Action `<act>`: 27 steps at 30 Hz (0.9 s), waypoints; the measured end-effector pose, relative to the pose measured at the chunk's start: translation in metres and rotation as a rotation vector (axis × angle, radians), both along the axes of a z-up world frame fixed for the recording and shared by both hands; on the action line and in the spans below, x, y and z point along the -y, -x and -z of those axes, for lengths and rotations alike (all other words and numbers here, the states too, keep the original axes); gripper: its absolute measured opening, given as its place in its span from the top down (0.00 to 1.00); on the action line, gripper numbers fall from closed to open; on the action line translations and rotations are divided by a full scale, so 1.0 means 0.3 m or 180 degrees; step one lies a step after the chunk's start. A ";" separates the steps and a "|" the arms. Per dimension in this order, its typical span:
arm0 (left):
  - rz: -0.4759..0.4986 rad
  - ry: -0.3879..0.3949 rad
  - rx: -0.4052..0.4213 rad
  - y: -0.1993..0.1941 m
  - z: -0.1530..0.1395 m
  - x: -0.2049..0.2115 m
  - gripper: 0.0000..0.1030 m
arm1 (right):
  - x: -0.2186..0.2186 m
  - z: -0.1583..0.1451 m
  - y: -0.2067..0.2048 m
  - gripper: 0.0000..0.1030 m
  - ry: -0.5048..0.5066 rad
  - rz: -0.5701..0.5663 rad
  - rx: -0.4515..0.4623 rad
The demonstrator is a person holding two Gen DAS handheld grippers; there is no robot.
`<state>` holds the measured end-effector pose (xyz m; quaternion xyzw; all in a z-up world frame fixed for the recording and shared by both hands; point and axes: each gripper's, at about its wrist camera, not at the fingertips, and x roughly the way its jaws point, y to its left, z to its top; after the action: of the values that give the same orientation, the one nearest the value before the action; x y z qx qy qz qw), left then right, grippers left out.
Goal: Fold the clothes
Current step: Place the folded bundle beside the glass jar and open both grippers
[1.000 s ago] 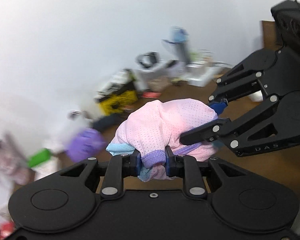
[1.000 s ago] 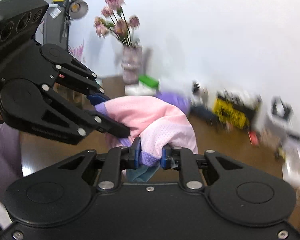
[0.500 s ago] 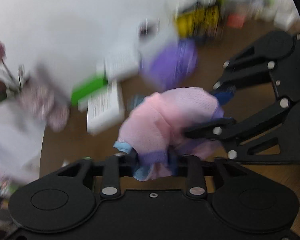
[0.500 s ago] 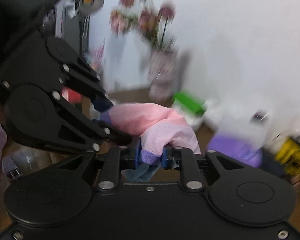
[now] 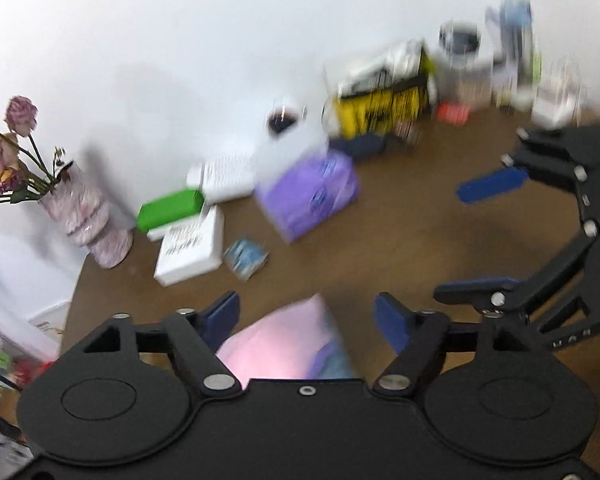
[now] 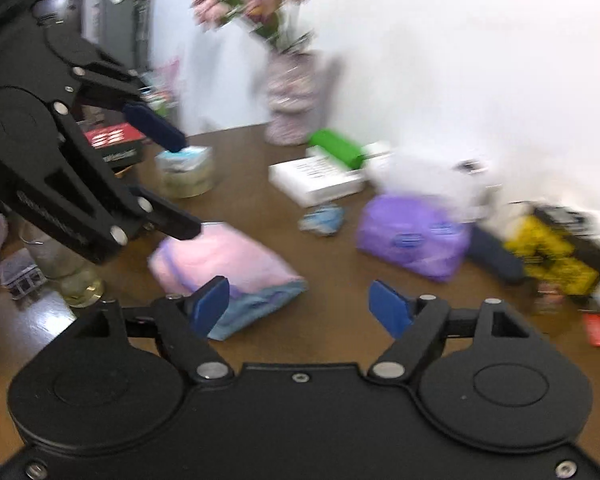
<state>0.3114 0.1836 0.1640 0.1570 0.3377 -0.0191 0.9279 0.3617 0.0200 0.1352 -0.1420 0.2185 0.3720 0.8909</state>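
Below, folded pink garment (image 6: 224, 264) on table (image 6: 340, 264), both tongs (left (image 5: 308, 320), right (image 6: 300, 304)) wide, labels blurred.

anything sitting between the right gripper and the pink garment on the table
Nothing visible does. The right gripper is open, and the folded pink garment lies just past its left finger with only bare table between. The open left gripper hovers at the garment's far edge.

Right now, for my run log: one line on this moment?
left gripper: open | right gripper: open | pink garment: folded, released on table
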 end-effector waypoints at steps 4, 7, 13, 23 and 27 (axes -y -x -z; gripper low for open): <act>-0.0014 0.0242 0.0090 0.035 0.051 0.164 0.13 | 0.246 -0.006 0.054 0.18 0.0009 0.0384 0.0028; -0.0015 0.0347 0.0093 0.046 0.081 0.265 0.13 | 0.466 -0.001 0.100 0.17 -0.0041 0.0758 -0.0011; 0.0003 0.0568 0.0269 0.152 0.134 0.483 0.13 | 0.796 0.004 0.240 0.12 -0.0324 0.1179 0.0003; 0.0131 0.0741 0.0737 0.490 0.194 0.627 0.02 | 0.878 0.054 0.532 0.10 -0.0284 0.1347 0.0172; 0.0063 0.0902 0.0799 0.662 0.278 0.628 0.01 | 0.866 0.119 0.732 0.08 -0.0306 0.1418 0.0210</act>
<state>0.1129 -0.0049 0.0807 0.0293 0.2117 -0.0559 0.9753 0.1420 -0.2399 0.0994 -0.0598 0.1972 0.1713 0.9634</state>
